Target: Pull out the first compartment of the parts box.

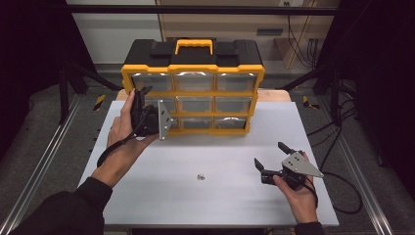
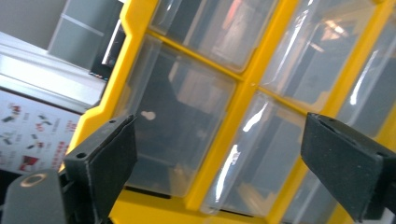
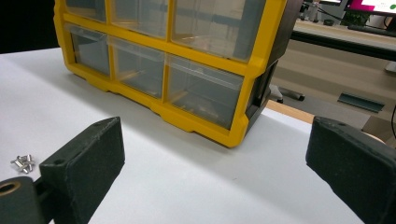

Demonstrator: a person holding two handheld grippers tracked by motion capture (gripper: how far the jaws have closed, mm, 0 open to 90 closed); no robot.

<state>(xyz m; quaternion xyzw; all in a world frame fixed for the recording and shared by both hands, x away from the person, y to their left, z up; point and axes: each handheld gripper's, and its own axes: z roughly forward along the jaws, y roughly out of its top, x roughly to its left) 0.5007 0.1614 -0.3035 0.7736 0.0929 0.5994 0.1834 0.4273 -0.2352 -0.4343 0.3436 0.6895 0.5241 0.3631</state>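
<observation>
A: How are the fingers [image 2: 107,163] of the left gripper [image 1: 142,95] set?

B: They are spread wide with nothing between them, and are held right at the cabinet [image 1: 193,88], before the left column of clear drawers [image 2: 180,116]. The cabinet is stood upright at the far edge of the surface [image 1: 220,196].

A: And the right gripper [image 1: 271,159]?

B: Its fingers [image 3: 84,163] are released too, and it is hovered low over the surface, well apart from the cabinet. Nothing is grasped.

A: How is this step best done?

B: It is judged that a drawer is about to be pulled. One drawer front should be chosen and squared up, since the left gripper view is tilted against the yellow frame [image 2: 243,93]. The fingers should be closed on the lip only, and the drawer drawn straight out, so the cabinet is not dragged. It could be steadied by the right gripper.

A: What can't be made out?

B: Which drawer is aimed at cannot be told. The drawer contents are blurred by glare. The small screws [image 1: 199,176] in mid-surface are too small to be counted.
</observation>
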